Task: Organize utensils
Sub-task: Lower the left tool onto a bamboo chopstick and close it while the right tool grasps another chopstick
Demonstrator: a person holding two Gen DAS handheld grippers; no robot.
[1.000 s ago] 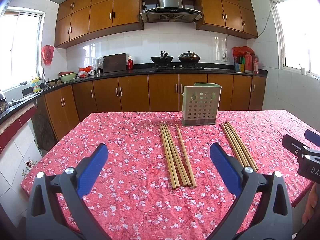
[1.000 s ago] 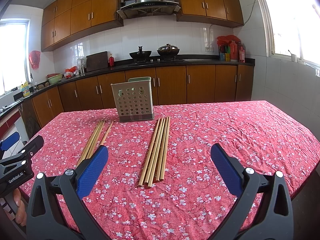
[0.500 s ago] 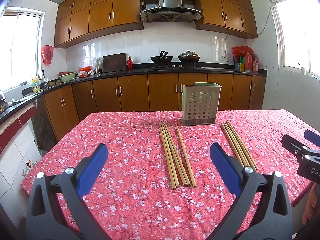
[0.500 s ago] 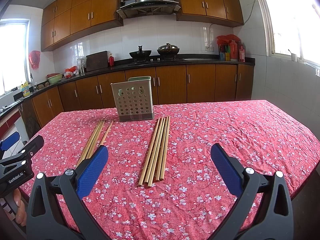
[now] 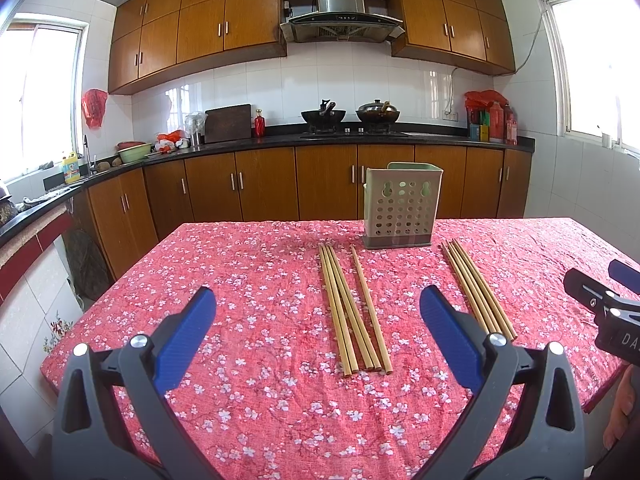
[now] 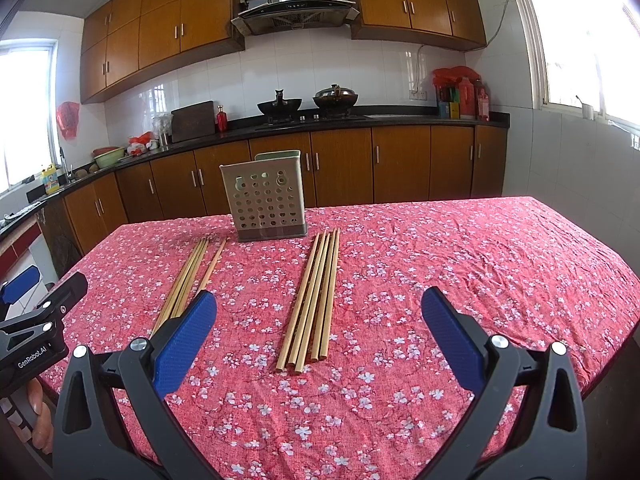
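Chopsticks lie in two bundles on the floral-clothed counter (image 5: 248, 264), a left bundle (image 5: 352, 308) and a right bundle (image 6: 312, 296), just before the upright perforated utensil holder (image 5: 402, 206). Left tongs (image 5: 318, 312) and right tongs (image 6: 319, 314) both hover released and empty, above the counter's near edge.

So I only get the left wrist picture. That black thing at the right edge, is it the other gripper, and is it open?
Observer: Yes. In the right wrist view the right gripper has its jaws wide apart and holds nothing.
Operator: What does it face?
Observer: The right chopsticks, flat on the cloth, in line with the gap between its fingers.
Operator: Can you see my gripper from there?
Observer: Yes, the left gripper is at that view's left edge. It is marked "GenRobot.AI", and a hand grips it below.
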